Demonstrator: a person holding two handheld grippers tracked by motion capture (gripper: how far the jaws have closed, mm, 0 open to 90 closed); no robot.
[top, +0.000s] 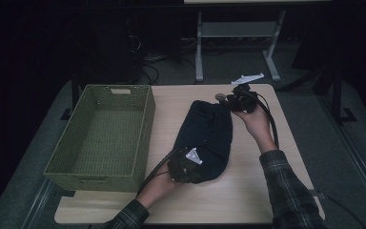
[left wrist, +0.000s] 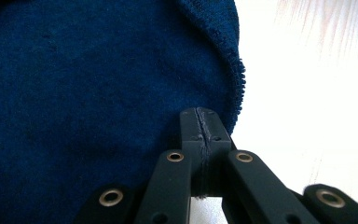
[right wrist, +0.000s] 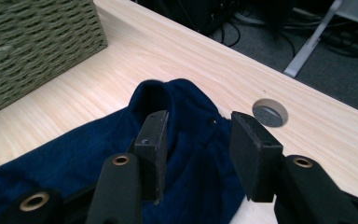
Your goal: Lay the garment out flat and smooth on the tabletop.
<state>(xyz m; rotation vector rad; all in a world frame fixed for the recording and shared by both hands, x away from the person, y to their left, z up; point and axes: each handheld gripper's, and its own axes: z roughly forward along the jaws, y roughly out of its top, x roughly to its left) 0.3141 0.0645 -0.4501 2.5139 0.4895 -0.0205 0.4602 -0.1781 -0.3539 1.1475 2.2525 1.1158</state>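
Note:
A dark blue knitted garment lies bunched lengthwise in the middle of the light wood table. My left gripper rests at the garment's near end. In the left gripper view its jaws stand pressed together, with their tips at the hemmed edge of the blue cloth; no cloth shows between them. My right gripper hovers at the garment's far end. It is open, jaws well apart above a raised fold of the garment, and the pads touch nothing.
A green woven basket stands on the left part of the table, its corner also seen from the right gripper. A round cable hole sits in the tabletop by the far edge. Beyond the table are another table's legs and cables.

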